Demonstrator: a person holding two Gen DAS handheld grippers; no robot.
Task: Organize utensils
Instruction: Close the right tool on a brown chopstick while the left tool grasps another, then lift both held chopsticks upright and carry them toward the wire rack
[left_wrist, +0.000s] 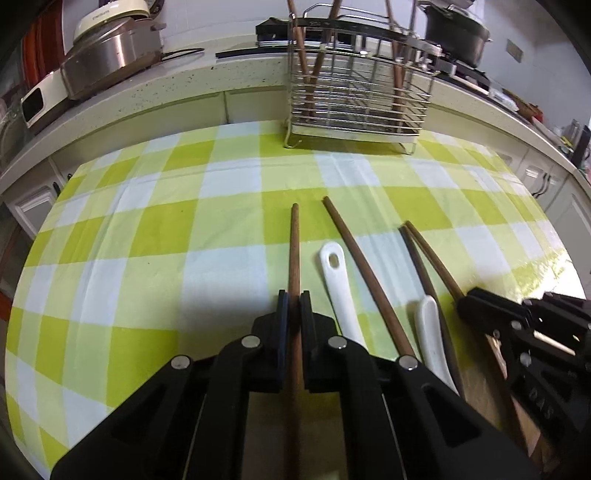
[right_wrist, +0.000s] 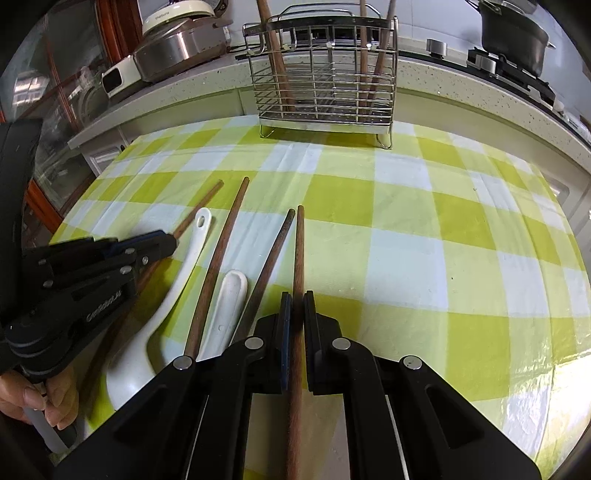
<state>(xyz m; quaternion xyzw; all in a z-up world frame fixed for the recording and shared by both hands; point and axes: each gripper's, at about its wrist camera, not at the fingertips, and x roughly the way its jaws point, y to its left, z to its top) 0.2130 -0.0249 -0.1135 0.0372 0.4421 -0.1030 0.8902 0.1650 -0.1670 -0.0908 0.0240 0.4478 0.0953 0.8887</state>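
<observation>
Grippers both clenched, one utensil each. Left gripper (left_wrist: 294, 299) grasps a brown wooden chopstick-like stick (left_wrist: 294, 243) by its shaft; jaws closed on it, tip pointing toward the far edge of the table. Right gripper (right_wrist: 297, 299) likewise pinches another long brown wooden stick (right_wrist: 299, 243), tip forward. Cannot tell if either stick is lifted off the cloth or only just clamped.

Green-and-white checked tablecloth (right_wrist: 424, 229) covers the table. Silver wire utensil rack (right_wrist: 325, 77) stands at the far edge, middle, already holding several wooden-handled utensils upright in its left and right compartments, so part of the sorting looks done.

Left on the cloth, near edge: long white ceramic spoon with a hole in the handle (right_wrist: 192, 243), short white ceramic spoon (right_wrist: 231, 299), plain brown wooden stick (right_wrist: 221, 258), darker brown stick (right_wrist: 275, 254) just beside the right gripper's stick.

Judgement: roughly midway. Two sticks in hand still to reach the rack, four loose pieces after that.
</observation>
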